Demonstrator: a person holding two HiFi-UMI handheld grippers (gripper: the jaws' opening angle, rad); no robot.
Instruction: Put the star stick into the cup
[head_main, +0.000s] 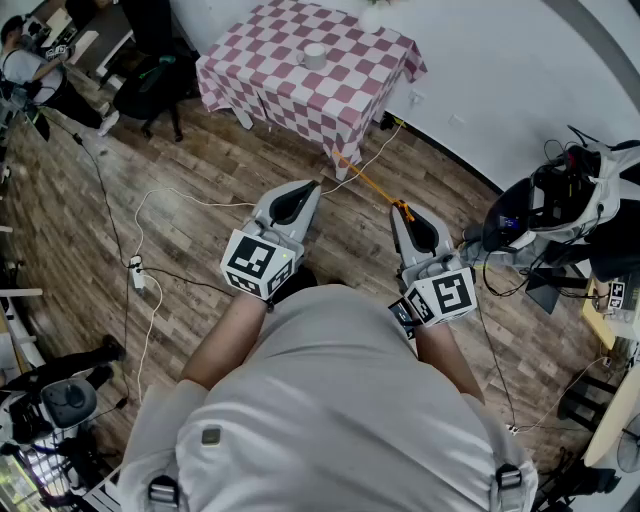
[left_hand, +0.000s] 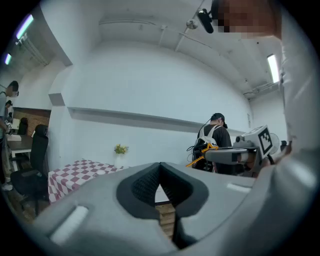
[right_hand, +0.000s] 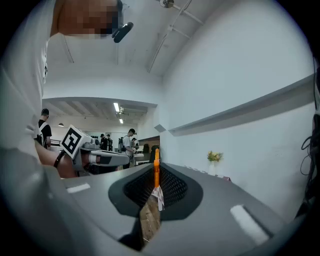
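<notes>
Orange is what I look for first. In the head view a thin orange star stick (head_main: 365, 180) runs out of my right tongs (head_main: 402, 212) and aims at the pink-and-white checked cloth surface (head_main: 350, 100). Its far tip lines up with that surface's near corner, over the brown wooden plank floor (head_main: 200, 170). A small white cup (head_main: 314, 55) stands near the middle of the checked surface, well apart from the stick. My left tongs (head_main: 310, 188) sit on the same near side of the surface, beside the right ones and apart from them.

In the left gripper view the left tongs are pressed together at the tips with nothing between them, and only floor planks show through the gap lower down. The checked surface lies ahead to the left, with a small bunch of yellow flowers (left_hand: 120, 149) just past it against the white wall. The right tongs show off to the right, with the orange stick poking forward.

In the right gripper view the right tongs are closed narrow on the stick. It stands between the ribbed black pads (right_hand: 172, 187) and sticks out past the tips. The yellow flowers show small to the right.
</notes>
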